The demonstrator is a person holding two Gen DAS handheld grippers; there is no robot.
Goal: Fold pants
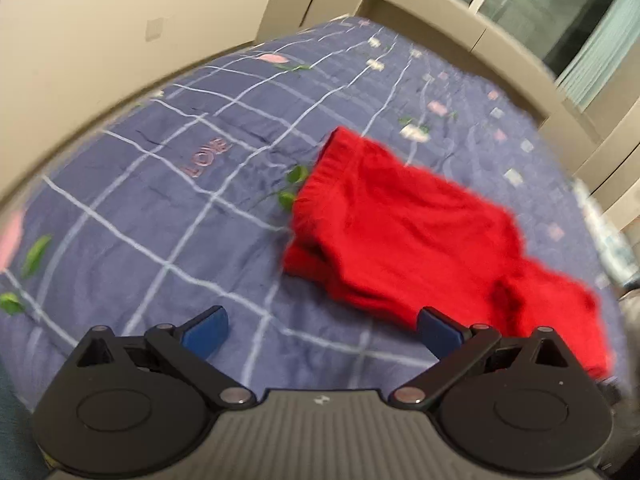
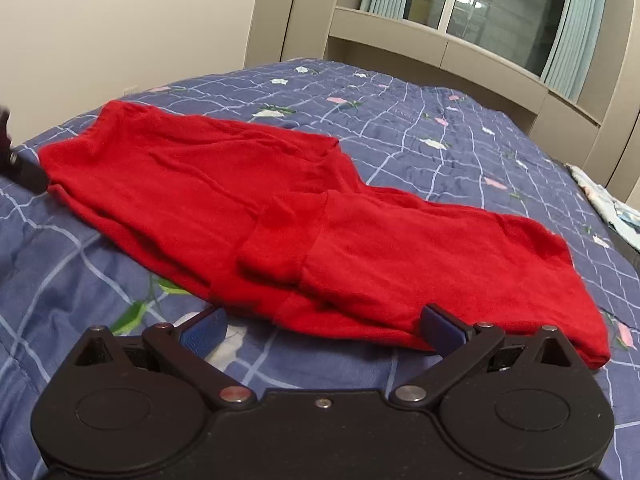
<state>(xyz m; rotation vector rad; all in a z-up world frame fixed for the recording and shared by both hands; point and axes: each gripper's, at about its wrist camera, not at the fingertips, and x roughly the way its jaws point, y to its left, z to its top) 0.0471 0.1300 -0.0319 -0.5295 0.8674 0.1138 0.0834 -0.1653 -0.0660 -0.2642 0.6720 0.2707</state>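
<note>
Red pants lie partly folded on the blue checked bedspread. In the left wrist view their waistband points toward the far left and the legs trail to the right. My left gripper is open just short of the pants' near edge, with nothing between its blue pads. In the right wrist view the red pants stretch across the bed with a leg cuff doubled back on top. My right gripper is open at their near edge, its right pad in front of the fabric. The left gripper's dark tip shows at the far left.
The bedspread fills most of both views. Beige walls and a window ledge with curtains stand behind the bed. A patterned cloth lies at the bed's right edge.
</note>
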